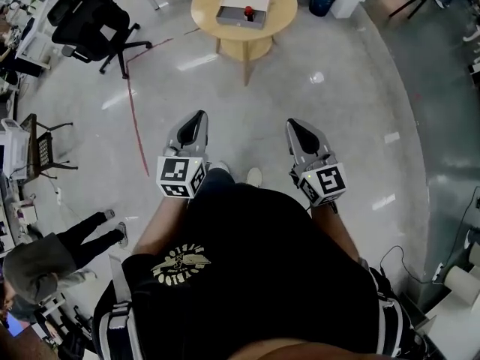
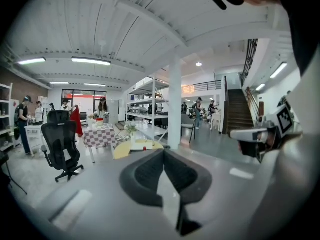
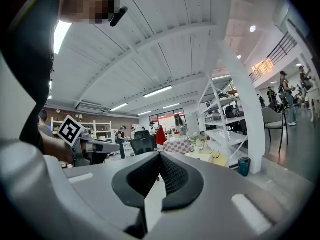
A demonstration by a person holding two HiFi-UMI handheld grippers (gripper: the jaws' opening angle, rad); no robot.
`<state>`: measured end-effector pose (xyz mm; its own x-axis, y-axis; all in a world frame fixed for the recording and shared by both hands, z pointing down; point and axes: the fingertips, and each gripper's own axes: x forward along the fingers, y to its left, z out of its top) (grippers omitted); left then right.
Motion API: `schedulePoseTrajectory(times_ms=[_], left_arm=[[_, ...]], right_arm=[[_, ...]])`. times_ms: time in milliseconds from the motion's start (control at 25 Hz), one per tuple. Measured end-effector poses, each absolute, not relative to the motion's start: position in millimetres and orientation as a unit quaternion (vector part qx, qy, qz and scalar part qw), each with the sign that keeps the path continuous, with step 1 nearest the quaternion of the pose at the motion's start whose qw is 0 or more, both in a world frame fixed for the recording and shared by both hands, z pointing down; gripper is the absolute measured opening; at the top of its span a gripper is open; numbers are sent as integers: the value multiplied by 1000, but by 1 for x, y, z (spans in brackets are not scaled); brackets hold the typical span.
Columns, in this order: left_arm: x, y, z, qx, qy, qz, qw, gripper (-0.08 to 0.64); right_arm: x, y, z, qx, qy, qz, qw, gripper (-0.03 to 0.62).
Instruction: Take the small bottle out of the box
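Note:
Far ahead, a round yellow table (image 1: 244, 6) carries an open white box (image 1: 241, 6). A small bottle with a red cap (image 1: 248, 11) stands in the box. My left gripper (image 1: 199, 115) and right gripper (image 1: 292, 124) are both held close to my body, over the floor and well short of the table. Each is shut with nothing between its jaws. In the left gripper view the left gripper (image 2: 163, 152) points toward the yellow table (image 2: 135, 145). The right gripper view shows the right gripper's (image 3: 160, 154) closed jaws and the table (image 3: 216, 156) off to the right.
A black office chair (image 1: 94, 17) stands left of the table. A blue bin (image 1: 322, 0) sits to the table's right beside a white column. A red line (image 1: 135, 118) runs across the glossy floor. A person (image 1: 45, 265) stands at lower left near desks.

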<state>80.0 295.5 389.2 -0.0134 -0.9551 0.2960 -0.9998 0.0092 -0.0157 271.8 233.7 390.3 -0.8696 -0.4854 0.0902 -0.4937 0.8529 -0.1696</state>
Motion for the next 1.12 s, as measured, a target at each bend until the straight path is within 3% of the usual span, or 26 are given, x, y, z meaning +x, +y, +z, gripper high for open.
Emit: schedulePoseTrajectory(times_ms=[360, 720, 1120], left_arm=[[82, 299, 405, 706, -687, 129, 117, 0], [56, 278, 426, 714, -677, 106, 145, 0], [19, 231, 408, 738, -656, 92, 128, 0]], right_arm=[[277, 216, 403, 286, -951, 118, 15, 0], [242, 221, 404, 274, -954, 112, 44, 1], [182, 188, 380, 274, -956, 96, 34, 2]])
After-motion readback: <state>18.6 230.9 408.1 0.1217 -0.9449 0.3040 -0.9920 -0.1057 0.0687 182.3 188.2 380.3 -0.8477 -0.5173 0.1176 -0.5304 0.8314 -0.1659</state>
